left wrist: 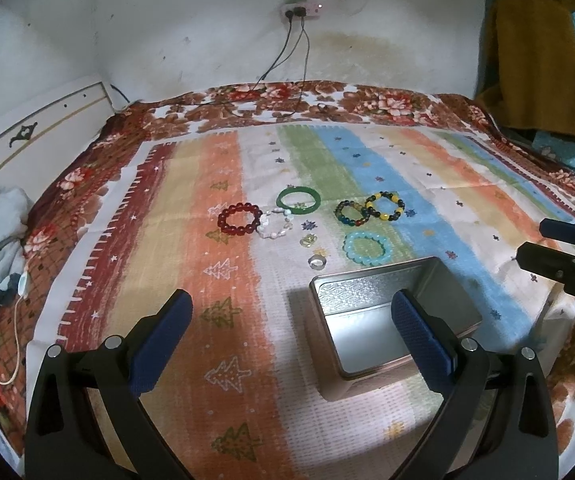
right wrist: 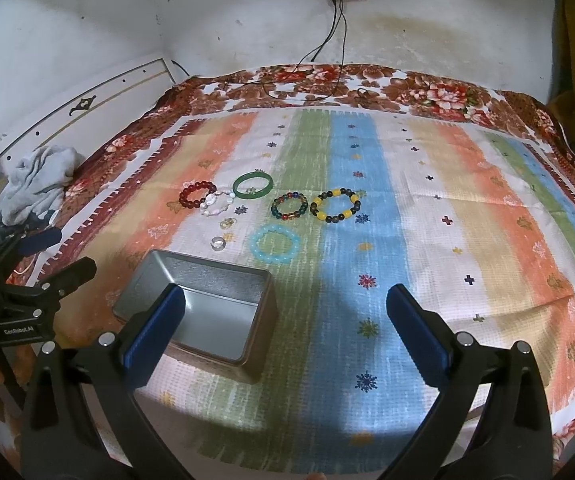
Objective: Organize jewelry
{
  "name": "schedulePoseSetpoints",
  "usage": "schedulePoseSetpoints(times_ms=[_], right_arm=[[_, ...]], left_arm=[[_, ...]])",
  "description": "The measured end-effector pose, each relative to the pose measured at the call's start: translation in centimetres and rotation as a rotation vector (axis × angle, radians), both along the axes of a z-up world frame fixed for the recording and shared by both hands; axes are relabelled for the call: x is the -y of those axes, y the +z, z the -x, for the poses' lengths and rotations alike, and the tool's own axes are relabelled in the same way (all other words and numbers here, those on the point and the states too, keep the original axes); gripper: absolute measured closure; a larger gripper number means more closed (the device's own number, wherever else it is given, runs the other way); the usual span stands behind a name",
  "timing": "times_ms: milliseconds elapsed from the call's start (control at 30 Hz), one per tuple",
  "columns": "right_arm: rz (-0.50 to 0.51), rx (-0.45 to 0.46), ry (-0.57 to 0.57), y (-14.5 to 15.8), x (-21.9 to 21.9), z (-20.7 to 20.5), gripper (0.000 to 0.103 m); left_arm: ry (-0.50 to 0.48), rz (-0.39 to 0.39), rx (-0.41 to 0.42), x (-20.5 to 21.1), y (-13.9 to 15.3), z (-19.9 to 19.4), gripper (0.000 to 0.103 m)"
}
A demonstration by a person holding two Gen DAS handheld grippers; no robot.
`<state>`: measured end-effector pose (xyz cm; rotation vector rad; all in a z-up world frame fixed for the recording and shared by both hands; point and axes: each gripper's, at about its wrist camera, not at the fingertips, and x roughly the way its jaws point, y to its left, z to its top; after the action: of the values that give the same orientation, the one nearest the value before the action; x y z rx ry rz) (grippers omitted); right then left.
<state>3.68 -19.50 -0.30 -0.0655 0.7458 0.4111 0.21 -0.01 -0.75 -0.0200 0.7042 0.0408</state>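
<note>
Both grippers hang above the bed's striped cloth (right wrist: 427,200), jaws spread wide and holding nothing; the left gripper (left wrist: 291,332) has the open rectangular silver tin (left wrist: 367,304) by its right jaw — the right gripper (right wrist: 285,320) has it by its left. Ahead of both jaws lie the jewelry: a dark red bead bracelet (left wrist: 238,219), a green bangle (left wrist: 298,200), a pale blue bead bracelet (right wrist: 274,241), a yellow-and-black bead bracelet (right wrist: 335,204).
</note>
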Motion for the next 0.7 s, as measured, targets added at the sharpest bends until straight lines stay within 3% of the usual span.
schedulePoseSetpoints(times_ms=[700], right_arm=[[0.008,-0.002,0.006,-0.04,-0.16,0.08,0.004]], left_arm=[[0.009,0.008,-0.035,-0.33,-0.72,-0.36,0.005]])
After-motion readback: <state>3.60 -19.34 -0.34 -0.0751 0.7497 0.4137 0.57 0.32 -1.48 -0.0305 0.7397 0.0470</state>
